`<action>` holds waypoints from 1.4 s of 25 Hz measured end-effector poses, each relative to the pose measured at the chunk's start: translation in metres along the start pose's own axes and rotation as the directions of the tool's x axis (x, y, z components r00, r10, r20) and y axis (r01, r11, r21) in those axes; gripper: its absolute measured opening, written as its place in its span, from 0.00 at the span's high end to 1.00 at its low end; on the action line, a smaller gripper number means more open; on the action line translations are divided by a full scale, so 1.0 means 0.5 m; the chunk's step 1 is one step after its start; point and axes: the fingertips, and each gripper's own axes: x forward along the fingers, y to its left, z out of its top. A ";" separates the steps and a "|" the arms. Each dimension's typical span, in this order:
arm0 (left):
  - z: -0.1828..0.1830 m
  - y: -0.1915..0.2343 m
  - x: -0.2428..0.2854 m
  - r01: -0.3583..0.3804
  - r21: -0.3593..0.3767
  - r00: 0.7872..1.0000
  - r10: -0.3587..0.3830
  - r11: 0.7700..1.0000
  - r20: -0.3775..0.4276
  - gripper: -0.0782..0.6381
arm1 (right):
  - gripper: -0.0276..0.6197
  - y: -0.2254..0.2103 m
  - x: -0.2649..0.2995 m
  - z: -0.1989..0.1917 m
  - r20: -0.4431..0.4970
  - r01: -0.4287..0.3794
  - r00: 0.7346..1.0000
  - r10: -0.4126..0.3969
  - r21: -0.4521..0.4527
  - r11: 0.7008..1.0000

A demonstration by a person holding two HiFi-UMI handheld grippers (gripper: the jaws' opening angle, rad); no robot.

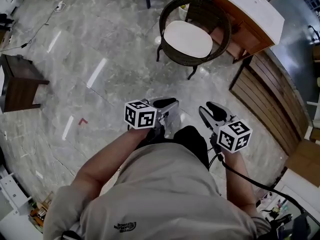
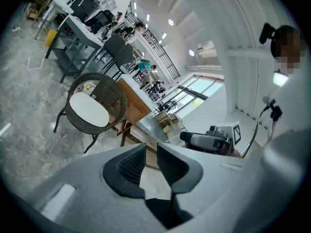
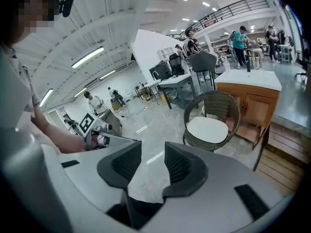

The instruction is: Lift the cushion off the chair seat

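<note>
A white oval cushion [image 1: 188, 39] [image 2: 89, 109] [image 3: 207, 129] lies on the seat of a round dark wicker chair [image 1: 220, 19] [image 2: 109, 89] [image 3: 214, 101] some way ahead on the marble floor. Both grippers are held close to the person's body, well short of the chair. My left gripper [image 1: 167, 104] [image 2: 151, 152] shows a narrow gap between its pads, with nothing in it. My right gripper [image 1: 215, 111] [image 3: 152, 152] stands wide open and empty. Each gripper also appears in the other's view: the right gripper [image 2: 204, 140] and the left gripper [image 3: 99, 130].
A wooden cabinet with a white top [image 1: 250, 9] stands right behind the chair, and a slatted wooden wall [image 1: 275, 94] runs along the right. A dark side table [image 1: 17, 81] sits at the far left. Desks, office chairs and people [image 3: 238, 40] are in the background.
</note>
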 end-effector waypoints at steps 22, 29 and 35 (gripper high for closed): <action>0.238 0.487 0.349 -0.114 -0.443 0.971 0.194 0.889 0.139 0.80 | 0.74 -0.376 0.356 0.221 -0.279 -0.252 0.928 0.246 0.017 0.968; 0.259 0.673 0.476 -0.135 -0.555 0.948 0.270 0.821 0.170 0.70 | 0.74 -0.517 0.433 0.209 -0.363 -0.272 0.893 0.265 0.034 0.962; 0.216 0.824 0.557 -0.189 -0.616 0.925 0.349 0.765 0.149 0.64 | 0.74 -0.606 0.480 0.162 -0.420 -0.275 0.866 0.272 0.056 0.960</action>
